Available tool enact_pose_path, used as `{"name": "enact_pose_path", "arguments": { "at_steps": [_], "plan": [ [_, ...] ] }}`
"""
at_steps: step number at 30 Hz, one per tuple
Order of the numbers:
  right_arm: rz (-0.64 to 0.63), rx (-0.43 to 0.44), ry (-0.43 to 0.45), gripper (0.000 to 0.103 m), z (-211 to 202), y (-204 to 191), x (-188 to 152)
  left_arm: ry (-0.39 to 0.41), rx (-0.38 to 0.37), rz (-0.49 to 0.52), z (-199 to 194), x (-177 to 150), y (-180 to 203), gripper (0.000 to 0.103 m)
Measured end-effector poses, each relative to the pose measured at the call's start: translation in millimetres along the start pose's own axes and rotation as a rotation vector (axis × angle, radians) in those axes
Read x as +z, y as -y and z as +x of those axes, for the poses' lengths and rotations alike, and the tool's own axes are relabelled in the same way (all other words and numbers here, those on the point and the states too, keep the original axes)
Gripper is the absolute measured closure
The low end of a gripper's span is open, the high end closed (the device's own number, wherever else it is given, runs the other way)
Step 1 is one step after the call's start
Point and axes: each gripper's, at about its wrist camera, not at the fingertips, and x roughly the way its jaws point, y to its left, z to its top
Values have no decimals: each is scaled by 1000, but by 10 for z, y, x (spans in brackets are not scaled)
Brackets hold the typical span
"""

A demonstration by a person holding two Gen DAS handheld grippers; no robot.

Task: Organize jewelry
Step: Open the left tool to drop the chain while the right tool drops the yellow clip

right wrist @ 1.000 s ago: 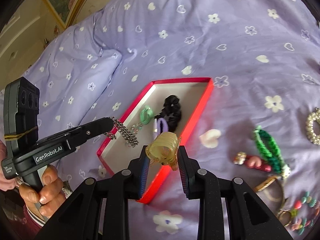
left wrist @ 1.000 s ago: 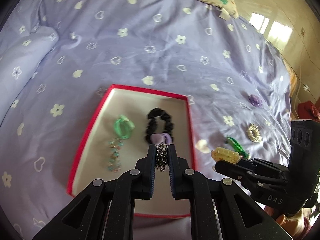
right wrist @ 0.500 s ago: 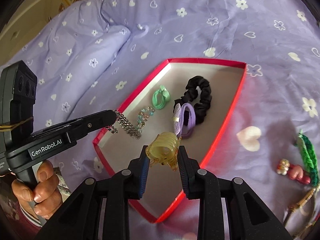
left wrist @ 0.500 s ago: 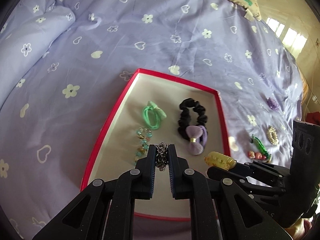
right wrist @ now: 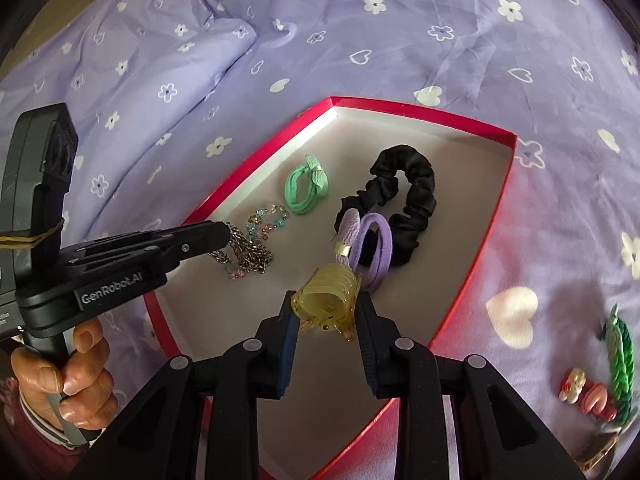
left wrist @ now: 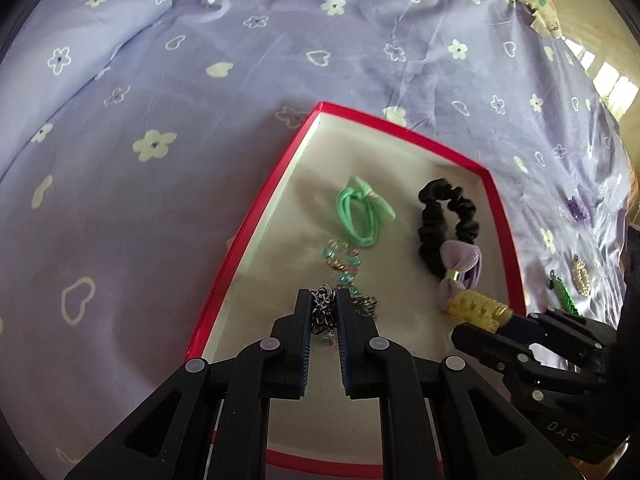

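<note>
Left gripper [left wrist: 324,304] is clamped on a silver chain [right wrist: 244,254], pinched near its top, the slack end already pooling on the floor of the red-rimmed box [left wrist: 256,224] near its left wall and lying over the lower end of a beaded bracelet [right wrist: 268,218]. To do this step well the person's hand [right wrist: 64,372] should lower until most of the chain rests on the box floor, shift slightly toward the near edge of the box to clear the beads, then let go so the links do not tangle. In the box, left to right: green hair tie [right wrist: 306,190], lilac bow tie [right wrist: 366,250], black scrunchie [right wrist: 404,196]; lilac tie overlaps the scrunchie. Right gripper [right wrist: 326,308] is clamped on a yellow translucent claw clip [right wrist: 326,298], hovering over the near right part of the box; the bare floor toward the near edge is probably the best drop spot, away from the lilac tie. Out on the bed [right wrist: 360,60] to the right of the box: green braided piece [right wrist: 618,356], small pink charm clip [right wrist: 586,394], not yet boxed. Hard to make out: whether chain and beads are truly snagged; how deep the clip sits in the pads; a gold-toned item at the right wrist view's lower right edge is cut off; a rhinestone piece [left wrist: 580,278] and a purple piece [left wrist: 578,208] are too small to identify.
</note>
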Motion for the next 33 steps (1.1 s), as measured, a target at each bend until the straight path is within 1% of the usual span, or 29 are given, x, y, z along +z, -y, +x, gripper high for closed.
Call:
{"name": "enact_pose_path", "arguments": {
  "at_steps": [5,16,19,21,23,25,33],
  "plan": [
    [-17,3,-22,76,60,-35,20,0,-4,-11,41,-6,-36,92],
    [-10,12,-20,72,33,-47,7,-16,6,-35,41,-31,-79,92],
    [0,28,-14,64,-1,-49,2,-19,4,-33,18,-37,-74,92],
    [2,28,-7,58,-34,-56,-12,-16,10,-30,-10,-43,-63,89],
    [7,30,-3,58,-65,-53,-26,-10,10,-27,-53,-50,-45,85],
    [13,31,1,58,-95,-40,-42,-4,10,-26,-96,-62,-33,84],
    [42,34,42,58,-337,25,-126,5,9,-7,-249,-110,58,82]
  ]
}}
